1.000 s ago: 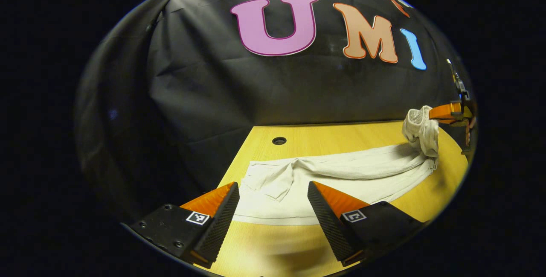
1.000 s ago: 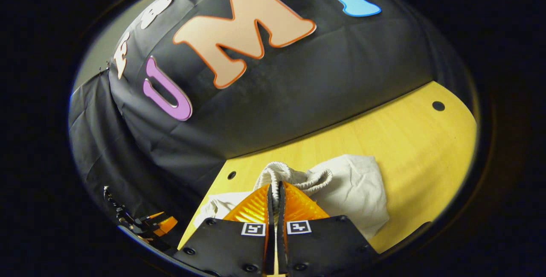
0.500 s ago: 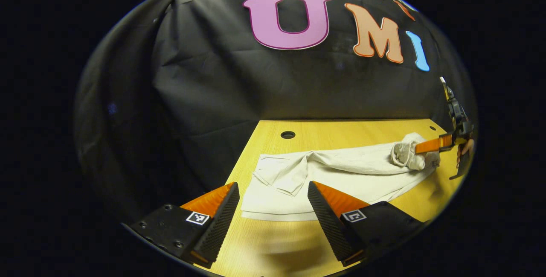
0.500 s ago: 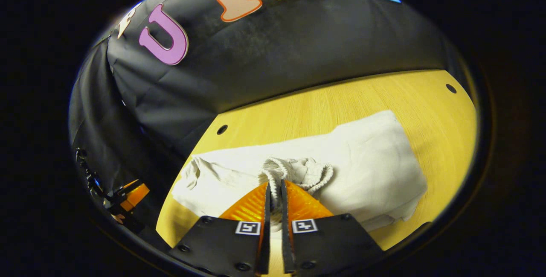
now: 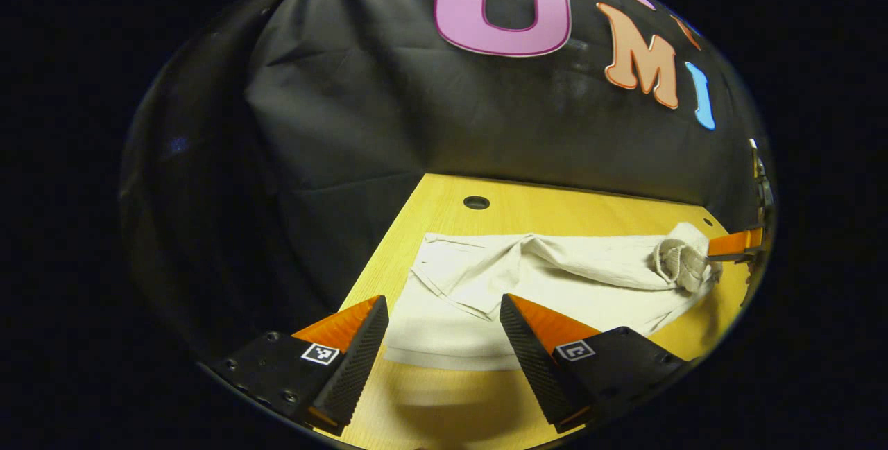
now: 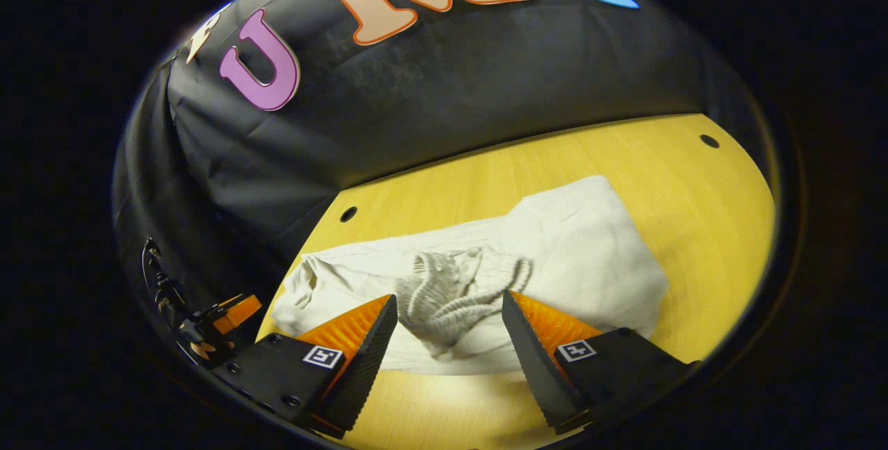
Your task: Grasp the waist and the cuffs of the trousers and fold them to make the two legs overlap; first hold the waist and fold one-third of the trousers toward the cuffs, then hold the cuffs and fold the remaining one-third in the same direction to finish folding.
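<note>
On the table (image 6: 694,179), the trousers (image 6: 583,242) are lying flat, the waist (image 6: 444,290) bunching loose between the right gripper (image 6: 449,329), fingers apart. The left gripper (image 5: 444,329) is gaping too; that lump risks spoiling later folds.

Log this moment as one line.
phase: first leg fold laid | right gripper: open, waistband between fingers | left gripper: open over cuffs | trousers: on table

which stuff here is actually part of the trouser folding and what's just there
Part of the job:
- trousers
- elastic waist, bunched between the open right tongs
- left tongs, open by the cuff end

Just there:
- wooden table
- black cloth wall
</note>
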### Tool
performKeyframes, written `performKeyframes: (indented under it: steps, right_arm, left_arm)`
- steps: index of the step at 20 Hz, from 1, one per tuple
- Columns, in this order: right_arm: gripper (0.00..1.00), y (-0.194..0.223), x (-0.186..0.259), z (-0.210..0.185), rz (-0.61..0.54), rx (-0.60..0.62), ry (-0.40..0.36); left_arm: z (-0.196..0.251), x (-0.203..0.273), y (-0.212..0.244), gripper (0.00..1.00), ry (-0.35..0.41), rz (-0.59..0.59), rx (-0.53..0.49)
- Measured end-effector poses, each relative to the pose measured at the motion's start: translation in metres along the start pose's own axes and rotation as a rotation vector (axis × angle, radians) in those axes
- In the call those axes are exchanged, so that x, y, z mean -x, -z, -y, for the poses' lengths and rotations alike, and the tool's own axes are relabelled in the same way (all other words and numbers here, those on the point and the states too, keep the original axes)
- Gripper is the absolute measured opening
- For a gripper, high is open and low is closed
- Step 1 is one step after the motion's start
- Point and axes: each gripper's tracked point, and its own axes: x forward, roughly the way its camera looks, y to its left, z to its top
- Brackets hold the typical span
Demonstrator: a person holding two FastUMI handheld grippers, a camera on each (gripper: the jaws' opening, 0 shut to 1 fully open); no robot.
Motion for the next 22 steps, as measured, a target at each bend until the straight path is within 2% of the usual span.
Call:
performKeyframes:
  steps: [7,10,11,15,18,19,20,21,22]
  right_arm:
    - [0.96,-0.002,0.041,0.043,0.060,-0.070,0.116]
    - [0.96,-0.006,0.056,0.051,0.084,-0.081,0.133]
    - [0.91,-0.005,0.061,0.054,0.090,-0.085,0.141]
    - [0.91,-0.002,0.068,0.063,0.088,-0.085,0.166]
    - [0.91,0.001,0.070,0.066,0.078,-0.078,0.173]
    - [0.91,0.002,0.070,0.066,0.077,-0.079,0.171]
    - [0.91,0.001,0.069,0.067,0.075,-0.081,0.168]
    - [0.91,0.002,0.069,0.067,0.072,-0.080,0.166]
    - [0.96,0.002,0.069,0.068,0.070,-0.078,0.163]
  left_arm:
    - [-0.003,-0.042,0.032,0.96,0.041,-0.096,0.024]
    - [-0.002,-0.052,0.041,0.96,0.034,-0.115,0.049]
    - [-0.003,-0.054,0.047,0.96,0.031,-0.128,0.053]
    - [-0.003,-0.055,0.050,0.96,0.022,-0.131,0.059]
    - [-0.009,-0.056,0.056,0.96,-0.007,-0.152,-0.015]
    - [-0.011,-0.052,0.055,0.93,-0.005,-0.161,-0.035]
    - [-0.007,-0.053,0.050,0.86,0.020,-0.149,-0.034]
    - [0.000,-0.054,0.053,0.73,0.039,-0.162,-0.034]
    - [0.009,-0.055,0.054,0.59,0.057,-0.157,-0.031]
